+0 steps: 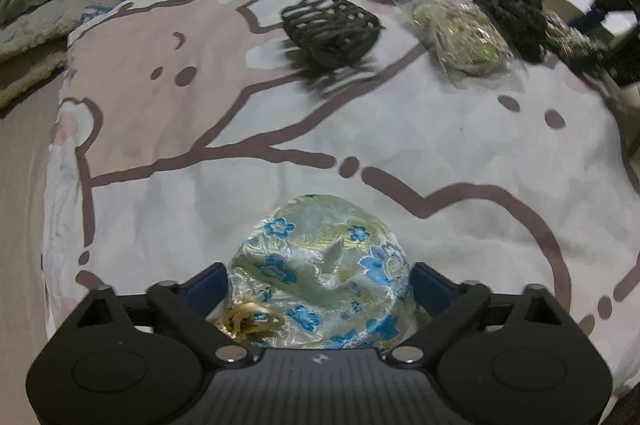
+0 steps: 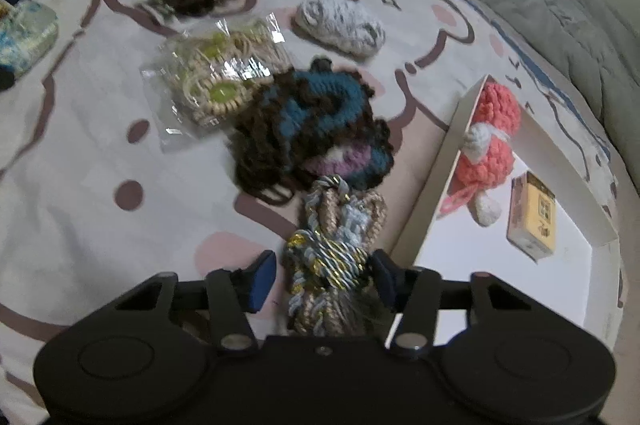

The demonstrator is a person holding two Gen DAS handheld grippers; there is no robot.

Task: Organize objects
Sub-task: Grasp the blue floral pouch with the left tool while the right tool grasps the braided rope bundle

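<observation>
Silky pouch [image 1: 320,273] with blue flowers and a gold cord lies on the cartoon-print bedsheet [image 1: 440,145], rounded end away from the left gripper [image 1: 320,285]. The jaws stand wide, one blue pad at each side of the pouch; real pressure I cannot tell. Right gripper [image 2: 322,275] is narrowed around a braided cord knot [image 2: 332,245], beige, pale blue and gold; left pad shows a gap, right pad about touching. The knot's long axis runs away from the gripper, beside the white tray [image 2: 440,185], its far end touching a dark crocheted scrunchie [image 2: 312,121].
</observation>
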